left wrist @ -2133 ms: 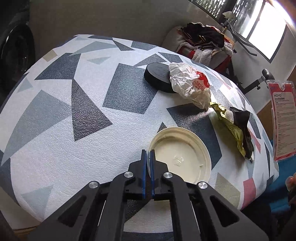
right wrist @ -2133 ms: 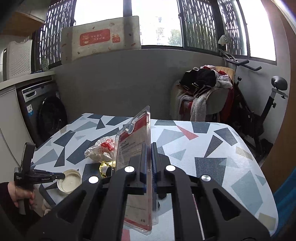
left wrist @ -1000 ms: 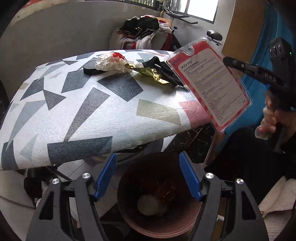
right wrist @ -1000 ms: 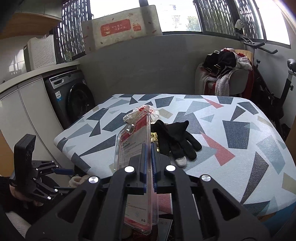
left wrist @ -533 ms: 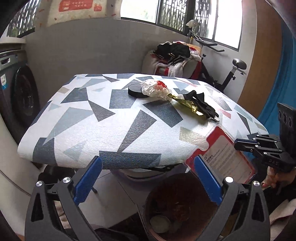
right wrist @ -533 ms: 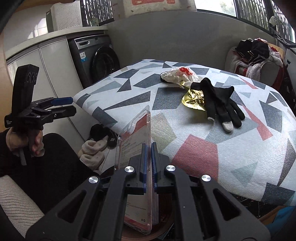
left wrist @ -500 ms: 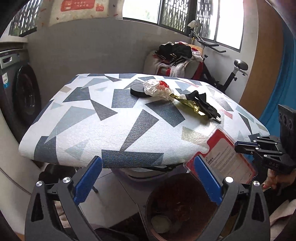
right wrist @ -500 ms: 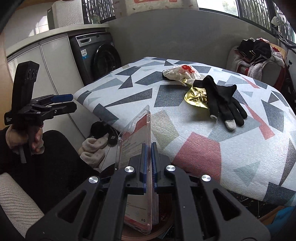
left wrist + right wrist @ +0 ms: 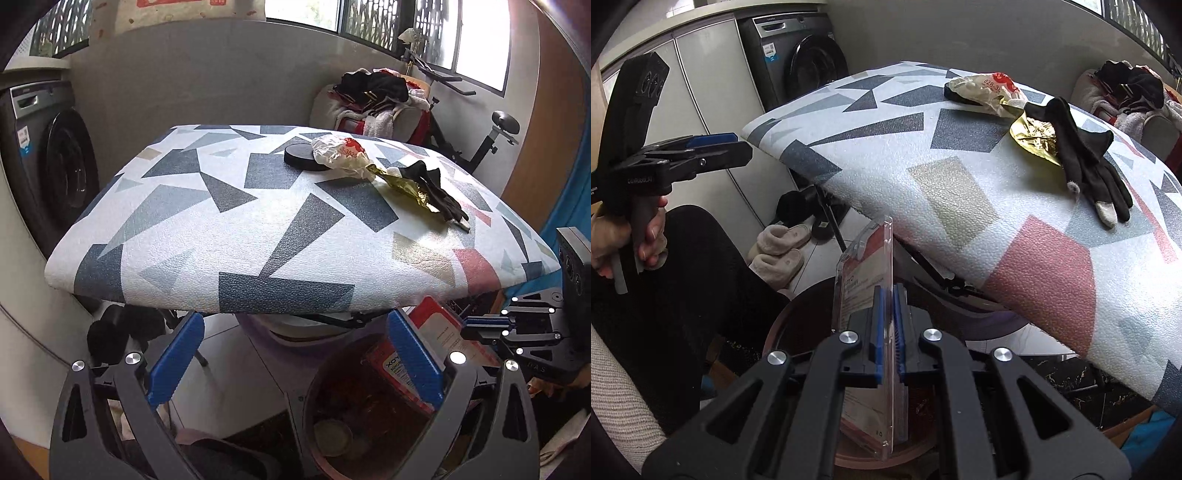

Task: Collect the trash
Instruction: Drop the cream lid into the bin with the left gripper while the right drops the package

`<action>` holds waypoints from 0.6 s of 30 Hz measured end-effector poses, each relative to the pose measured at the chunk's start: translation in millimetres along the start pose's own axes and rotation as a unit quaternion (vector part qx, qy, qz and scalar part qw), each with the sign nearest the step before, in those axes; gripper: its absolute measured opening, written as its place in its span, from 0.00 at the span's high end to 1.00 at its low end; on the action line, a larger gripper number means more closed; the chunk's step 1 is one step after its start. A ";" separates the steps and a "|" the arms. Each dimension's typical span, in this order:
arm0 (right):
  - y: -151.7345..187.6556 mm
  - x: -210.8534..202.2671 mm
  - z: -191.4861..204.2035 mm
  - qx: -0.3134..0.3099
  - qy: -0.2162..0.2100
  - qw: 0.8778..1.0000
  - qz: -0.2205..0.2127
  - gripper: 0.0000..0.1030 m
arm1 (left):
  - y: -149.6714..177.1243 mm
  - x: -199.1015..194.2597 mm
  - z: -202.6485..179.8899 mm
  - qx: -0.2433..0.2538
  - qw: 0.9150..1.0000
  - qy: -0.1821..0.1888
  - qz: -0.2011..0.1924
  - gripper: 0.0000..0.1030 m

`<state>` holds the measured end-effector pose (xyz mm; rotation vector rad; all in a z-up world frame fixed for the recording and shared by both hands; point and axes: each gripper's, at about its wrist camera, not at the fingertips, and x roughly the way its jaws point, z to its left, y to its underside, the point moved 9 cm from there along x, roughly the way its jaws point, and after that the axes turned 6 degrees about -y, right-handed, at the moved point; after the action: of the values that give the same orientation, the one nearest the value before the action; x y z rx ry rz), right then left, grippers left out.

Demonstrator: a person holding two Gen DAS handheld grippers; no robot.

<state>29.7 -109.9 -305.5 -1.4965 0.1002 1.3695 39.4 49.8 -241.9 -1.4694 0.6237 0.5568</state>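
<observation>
The right gripper (image 9: 887, 325) is closed on a clear plastic package (image 9: 866, 314) with a red card inside. The package stands on its edge between the blue pads and hangs over the mouth of a brown bin (image 9: 369, 410) on the floor, just beside the edge of the counter (image 9: 258, 229). In the left wrist view the package (image 9: 436, 343) is low over the bin, partly hidden behind one finger. A round pale lid (image 9: 332, 437) lies at the bottom of the bin.

The left gripper (image 9: 295, 354) is wide open and holds nothing. It points down toward the floor and the bin, in front of the counter edge.

On the counter lie a crumpled white bag (image 9: 338, 153) with red print, resting partly on a black disc (image 9: 301, 157), then a gold wrapper (image 9: 404, 184) and a black glove (image 9: 436, 188) that touch each other. Slippers (image 9: 777, 245) are on the floor under the counter.
</observation>
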 end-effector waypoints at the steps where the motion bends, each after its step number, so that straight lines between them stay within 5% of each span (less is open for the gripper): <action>1: 1.4 3.2 0.6 -0.002 0.001 1.000 0.006 0.91 | 0.5 0.6 0.7 -0.001 1.000 0.000 0.001 0.06; 12: 8.5 13.6 -7.2 -0.004 0.035 0.999 0.032 0.83 | 1.4 3.4 5.2 -0.014 1.000 -0.001 0.007 0.06; 17: 0.8 1.5 -16.2 0.010 0.049 0.999 0.000 0.27 | 1.6 3.6 5.4 -0.014 1.000 -0.001 0.007 0.06; 18: -1.3 -1.7 -17.9 0.011 0.053 0.998 -0.008 0.22 | 1.3 4.0 5.3 -0.014 1.000 -0.001 0.007 0.06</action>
<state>42.0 -122.9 -307.2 -1.5480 0.1700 1.2716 41.7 55.1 -245.5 -1.4919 0.6270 0.5816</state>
